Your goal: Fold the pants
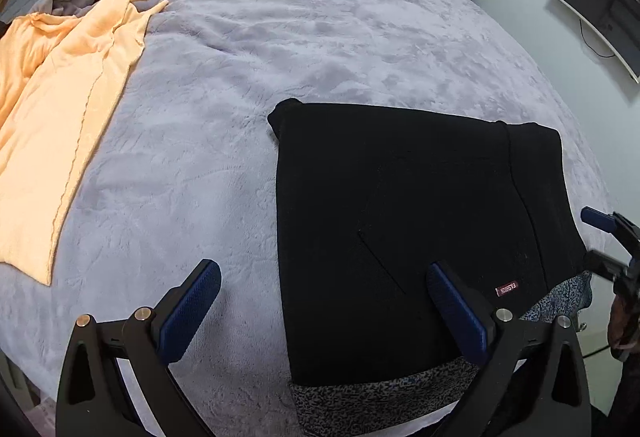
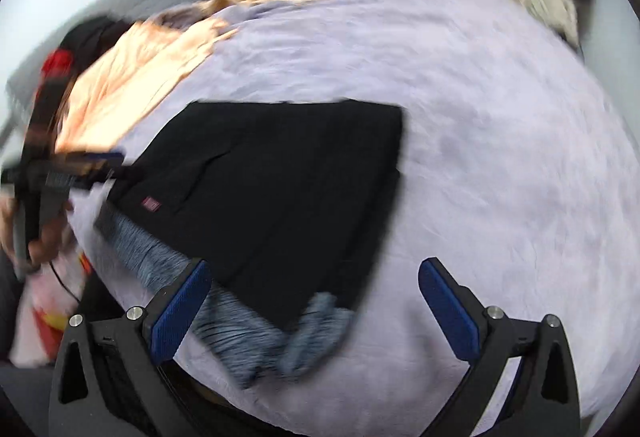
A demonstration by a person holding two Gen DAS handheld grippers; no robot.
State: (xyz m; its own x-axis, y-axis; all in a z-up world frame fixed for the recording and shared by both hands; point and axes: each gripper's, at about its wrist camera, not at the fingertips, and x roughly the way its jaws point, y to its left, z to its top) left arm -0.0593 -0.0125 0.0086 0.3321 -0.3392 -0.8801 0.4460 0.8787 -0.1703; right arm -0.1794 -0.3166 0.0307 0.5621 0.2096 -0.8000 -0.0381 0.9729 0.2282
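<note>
Black pants, lower centre: folded into a compact rectangle, fold apparently finished. Left gripper and right gripper: fingers apart, empty (right view blurred). Next: likely smoothing or setting aside.

Blanket bare beyond black pants — orange cloth blocks left side.

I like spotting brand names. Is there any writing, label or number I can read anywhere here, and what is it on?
"FASHION", seemingly, upside down in the left wrist view: small red tag on the folded black pants.
Same tag in the right wrist view: too blurred to read.
Wall screen: no legible text.
Nothing else carries writing.
</note>
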